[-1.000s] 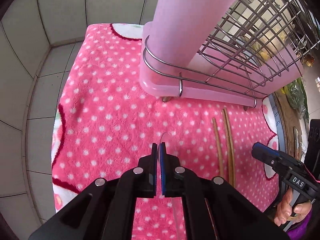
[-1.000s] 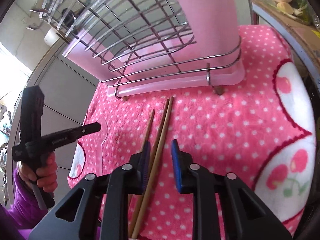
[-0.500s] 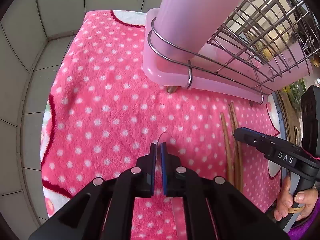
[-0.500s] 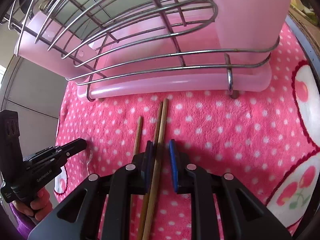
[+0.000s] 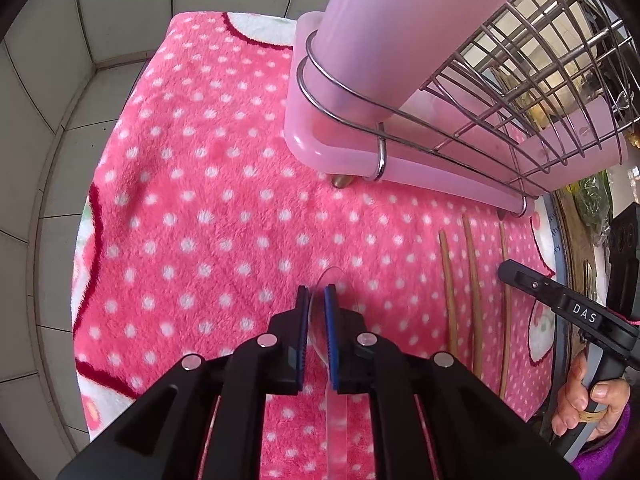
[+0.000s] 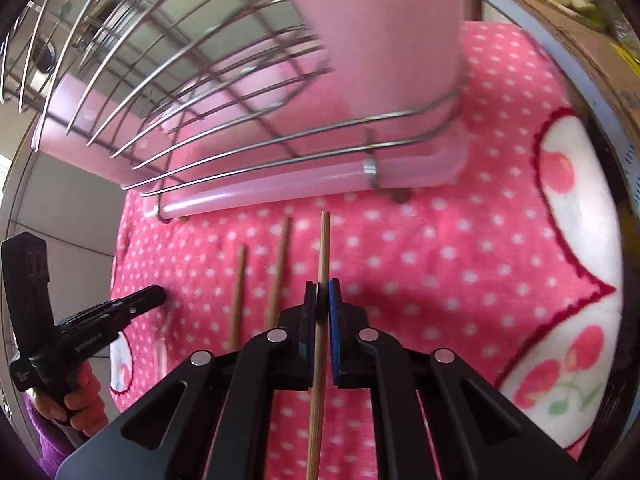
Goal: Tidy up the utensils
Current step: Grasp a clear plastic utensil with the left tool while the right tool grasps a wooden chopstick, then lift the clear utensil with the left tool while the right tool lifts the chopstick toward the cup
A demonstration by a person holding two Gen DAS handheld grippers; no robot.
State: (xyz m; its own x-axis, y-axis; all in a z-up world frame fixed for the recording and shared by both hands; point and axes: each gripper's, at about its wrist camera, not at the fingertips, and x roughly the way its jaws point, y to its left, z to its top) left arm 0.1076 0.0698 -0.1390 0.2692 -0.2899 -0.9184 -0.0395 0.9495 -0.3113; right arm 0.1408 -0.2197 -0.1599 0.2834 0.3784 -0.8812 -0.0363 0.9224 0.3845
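Over pink cloth, right tool pinches chopstick.

Blanket: pink, fluffy, white dots.
On it: pink rack, two brown chopsticks, one clear spoon.

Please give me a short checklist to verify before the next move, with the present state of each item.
1. Right gripper shut on one chopstick, jaws just closed: ok.
2. Only one stick is caught; the other two chopsticks lie apart on the pink towel: ok.
3. Left gripper has the clear spoon between its pads; jaws just opened slightly, firm hold: cannot tell.
4. Pink holder stands upright in the wire rack: ok.
5. Holder's top opening free: cannot tell, out of frame.
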